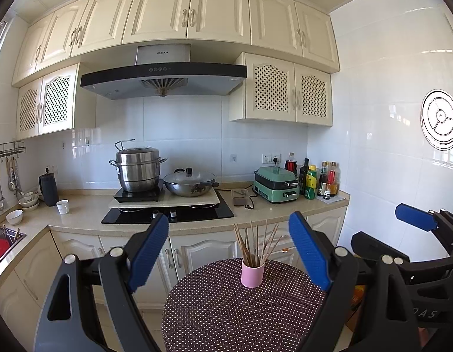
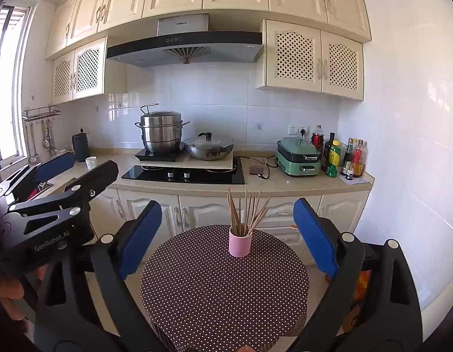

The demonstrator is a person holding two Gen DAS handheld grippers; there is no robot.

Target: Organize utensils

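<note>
A pink cup (image 1: 252, 274) of wooden sticks (image 1: 255, 242) stands upright near the far edge of the round dotted bench (image 1: 226, 316), apparently so the sticks are kept gathered. Both claws are held back from it, spread wide and empty: the left claw (image 1: 230, 249) and the right claw (image 2: 227, 236). The right view alone shows a window (image 2: 9, 88); a sink (image 1: 9, 242) is shown best by the left.

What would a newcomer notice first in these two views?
A pink cup full of chopsticks stands alone at the far side of a round polka-dot table. Both the left gripper and right gripper are open, framing it. Behind, a steel pot sits on the stove.
</note>
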